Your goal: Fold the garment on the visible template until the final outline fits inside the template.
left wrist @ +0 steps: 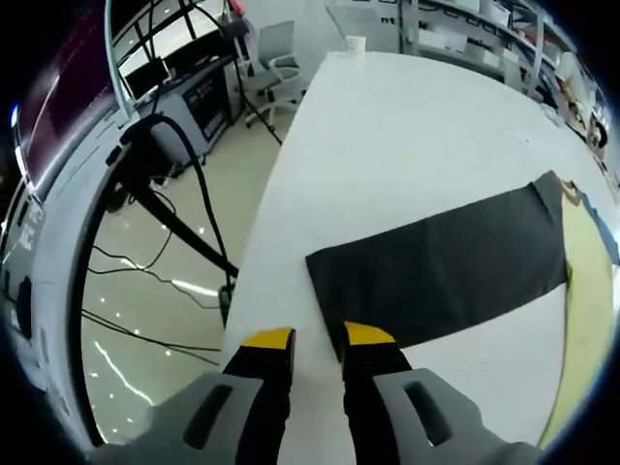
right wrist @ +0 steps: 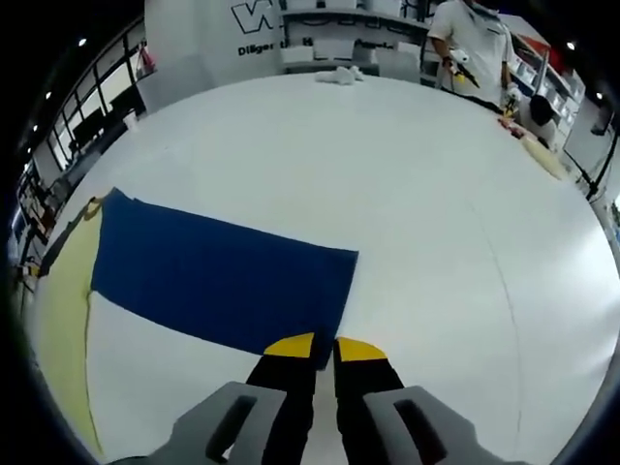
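Note:
A dark blue garment (left wrist: 441, 266) lies flat on the white table as one long folded rectangle. Its far end rests on a pale yellow template (left wrist: 589, 291). My left gripper (left wrist: 318, 341) is open at the garment's near corner, its right fingertip (left wrist: 368, 335) over the cloth edge and white table showing in the gap. In the right gripper view the garment (right wrist: 218, 276) runs left to the template (right wrist: 60, 300). My right gripper (right wrist: 325, 349) has its jaws nearly together on the garment's near right corner.
The table's left edge (left wrist: 254, 242) drops to a glossy floor with cables and a black stand (left wrist: 184, 232). An office chair (left wrist: 276, 60) and a cup (left wrist: 355, 44) are at the far end. A person (right wrist: 477, 44) stands behind the table near a white cloth (right wrist: 339, 75).

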`<act>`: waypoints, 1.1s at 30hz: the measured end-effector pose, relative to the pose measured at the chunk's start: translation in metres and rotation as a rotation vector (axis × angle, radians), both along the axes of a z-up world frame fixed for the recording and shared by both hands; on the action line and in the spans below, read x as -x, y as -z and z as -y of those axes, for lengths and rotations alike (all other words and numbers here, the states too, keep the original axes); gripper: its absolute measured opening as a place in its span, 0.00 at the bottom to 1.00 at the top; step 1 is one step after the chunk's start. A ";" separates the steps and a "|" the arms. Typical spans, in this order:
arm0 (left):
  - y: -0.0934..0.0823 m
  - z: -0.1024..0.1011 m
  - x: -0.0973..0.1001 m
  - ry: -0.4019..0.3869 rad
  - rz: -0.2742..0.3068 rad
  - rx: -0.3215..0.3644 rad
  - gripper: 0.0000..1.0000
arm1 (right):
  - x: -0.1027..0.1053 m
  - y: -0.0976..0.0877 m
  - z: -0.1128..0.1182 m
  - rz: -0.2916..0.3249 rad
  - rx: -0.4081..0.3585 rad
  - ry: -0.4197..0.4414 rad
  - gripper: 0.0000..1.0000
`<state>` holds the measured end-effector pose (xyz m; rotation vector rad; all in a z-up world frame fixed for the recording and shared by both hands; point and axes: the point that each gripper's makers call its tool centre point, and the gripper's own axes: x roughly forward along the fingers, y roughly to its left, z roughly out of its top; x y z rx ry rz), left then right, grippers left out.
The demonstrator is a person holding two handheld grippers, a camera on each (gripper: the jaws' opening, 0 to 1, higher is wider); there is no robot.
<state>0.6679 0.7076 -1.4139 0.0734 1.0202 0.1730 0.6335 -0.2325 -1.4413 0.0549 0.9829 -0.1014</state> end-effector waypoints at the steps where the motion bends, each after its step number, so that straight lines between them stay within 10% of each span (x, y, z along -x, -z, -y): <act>1: -0.001 0.000 0.000 0.001 0.003 -0.002 0.25 | 0.001 0.000 0.002 -0.008 0.011 -0.001 0.00; 12: -0.019 0.029 -0.008 0.037 0.078 0.052 0.28 | 0.003 -0.007 -0.005 0.058 -0.078 0.012 0.06; 33: -0.063 0.168 -0.030 0.181 0.304 0.358 0.33 | 0.007 -0.004 -0.014 0.101 -0.146 -0.026 0.06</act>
